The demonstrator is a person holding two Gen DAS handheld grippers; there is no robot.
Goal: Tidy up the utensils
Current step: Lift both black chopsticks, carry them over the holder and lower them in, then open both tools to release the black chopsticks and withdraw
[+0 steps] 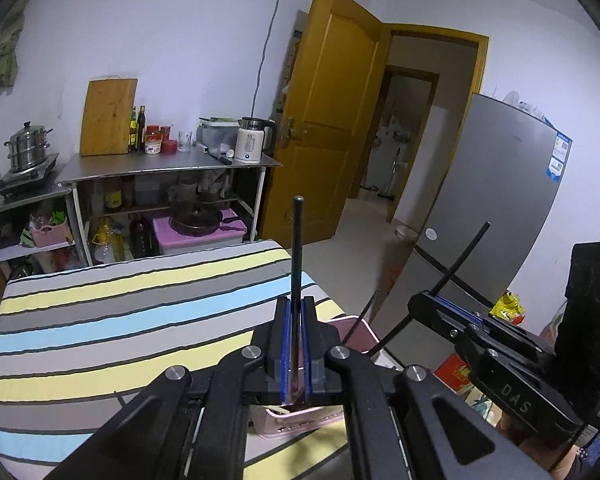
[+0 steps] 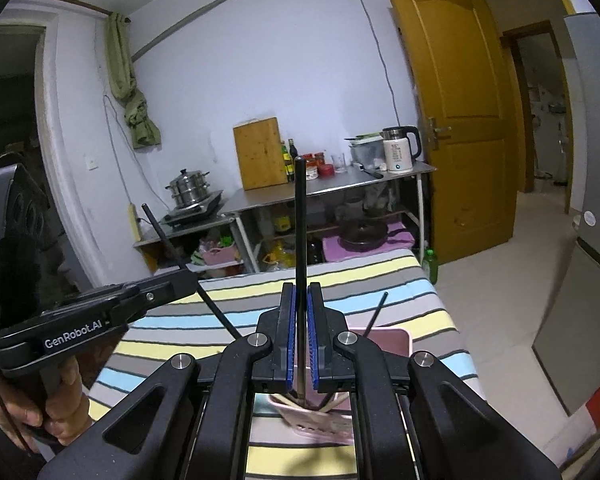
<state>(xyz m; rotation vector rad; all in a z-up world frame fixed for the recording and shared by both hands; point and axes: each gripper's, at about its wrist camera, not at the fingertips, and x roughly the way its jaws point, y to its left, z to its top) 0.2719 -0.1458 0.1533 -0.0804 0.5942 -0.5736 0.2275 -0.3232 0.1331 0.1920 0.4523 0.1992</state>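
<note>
Each hand-held gripper, left (image 1: 296, 308) and right (image 2: 301, 296), is clamped on one black chopstick (image 1: 297, 248) above one pink basket (image 2: 392, 340).

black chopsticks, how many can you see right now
3. One is clamped in the left gripper, one in the right gripper, and one black chopstick leans in the pink basket; more may be hidden inside.

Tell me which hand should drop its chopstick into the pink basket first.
Either could, probably the right. Both the left gripper and the right gripper clamp a black chopstick upright, but the right wrist view shows the pink basket directly beneath its fingers.
</note>
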